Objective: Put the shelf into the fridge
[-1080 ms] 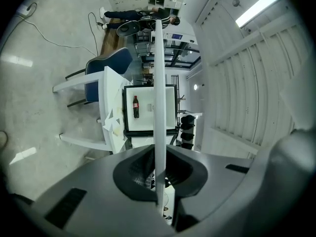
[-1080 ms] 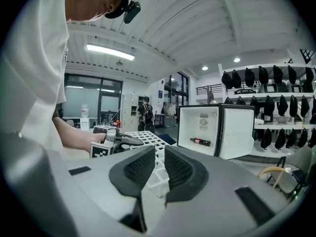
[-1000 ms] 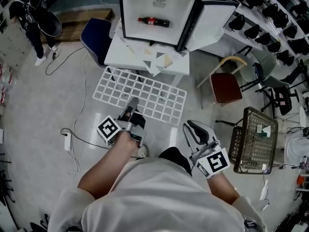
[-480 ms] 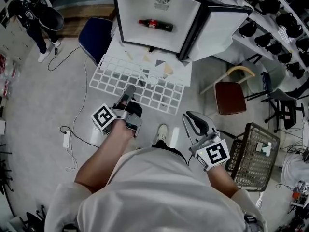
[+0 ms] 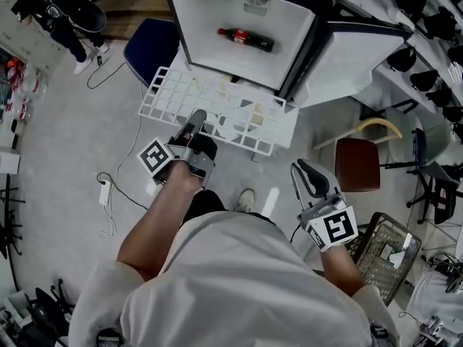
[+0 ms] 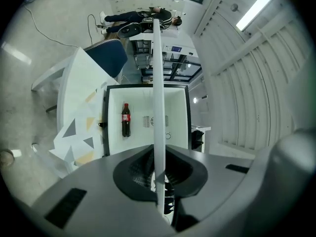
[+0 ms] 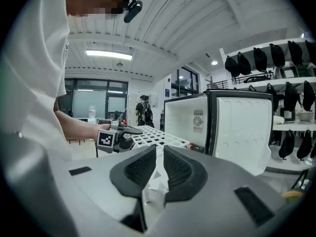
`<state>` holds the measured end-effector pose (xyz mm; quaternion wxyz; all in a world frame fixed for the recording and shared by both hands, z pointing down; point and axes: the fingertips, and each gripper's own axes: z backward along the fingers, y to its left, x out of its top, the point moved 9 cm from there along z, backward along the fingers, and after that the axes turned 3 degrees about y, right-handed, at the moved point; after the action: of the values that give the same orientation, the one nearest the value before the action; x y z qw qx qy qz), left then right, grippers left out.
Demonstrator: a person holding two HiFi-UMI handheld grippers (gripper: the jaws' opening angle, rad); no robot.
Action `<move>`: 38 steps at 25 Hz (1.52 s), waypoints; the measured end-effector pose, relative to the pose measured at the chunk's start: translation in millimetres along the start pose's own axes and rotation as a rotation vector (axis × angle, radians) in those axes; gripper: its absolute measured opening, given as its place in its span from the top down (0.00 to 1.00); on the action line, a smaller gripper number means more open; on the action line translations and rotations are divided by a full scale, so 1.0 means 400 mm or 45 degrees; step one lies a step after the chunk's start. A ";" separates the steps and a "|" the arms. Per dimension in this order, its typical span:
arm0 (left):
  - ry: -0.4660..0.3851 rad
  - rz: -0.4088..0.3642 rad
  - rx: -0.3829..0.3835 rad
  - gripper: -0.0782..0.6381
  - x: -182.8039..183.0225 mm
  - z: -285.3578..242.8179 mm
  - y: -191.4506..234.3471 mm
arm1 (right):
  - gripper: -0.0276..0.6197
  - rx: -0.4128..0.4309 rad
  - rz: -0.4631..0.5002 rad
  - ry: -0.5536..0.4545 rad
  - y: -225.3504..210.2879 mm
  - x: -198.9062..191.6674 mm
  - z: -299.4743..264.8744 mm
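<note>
Head view looks steeply down on a white fridge point(image 5: 246, 27) that stands open on a white bench point(image 6: 79, 83), its door point(image 5: 354, 56) swung out to the right. The shelf point(image 5: 217, 110), a white grid, is held roughly level above the front of the bench, its far edge close to the mouth of the fridge and none of it visibly inside. A wire basket point(image 5: 383, 255) sits on the floor at lower right, a brown chair point(image 5: 357, 163) stands above it in the picture, and a blue chair point(image 5: 150, 45) stands left of the fridge. The left gripper point(image 5: 197, 116) has hold of the shelf's near edge; in the left gripper view its jaws are clamped on the shelf, which runs edge-on as a thin white strip point(image 6: 158, 83) straight up from between them. The right gripper point(image 5: 302, 170) hangs well apart from the shelf, low at the person's right side, its jaws drawn together with nothing between them (the right gripper view shows only a narrow slit). A bottle point(image 5: 246, 39) with a red label lies on its side inside the fridge.
</note>
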<state>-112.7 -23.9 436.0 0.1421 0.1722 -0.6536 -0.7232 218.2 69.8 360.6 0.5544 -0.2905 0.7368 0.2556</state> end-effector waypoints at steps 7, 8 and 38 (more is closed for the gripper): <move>0.010 0.021 -0.017 0.84 0.030 -0.128 0.006 | 0.86 0.019 0.002 0.013 -0.043 0.019 -0.080; 0.011 0.025 -0.018 0.84 0.038 -0.143 0.008 | 0.86 0.006 0.003 0.017 -0.049 0.023 -0.089; 0.115 0.144 0.016 0.84 0.176 -0.423 0.071 | 0.84 -0.105 -0.056 0.182 -0.123 0.102 -0.314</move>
<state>-103.1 -209.0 445.1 0.2107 0.1683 -0.6598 -0.7014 160.6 -58.4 350.7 0.4933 -0.3466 0.7569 0.2522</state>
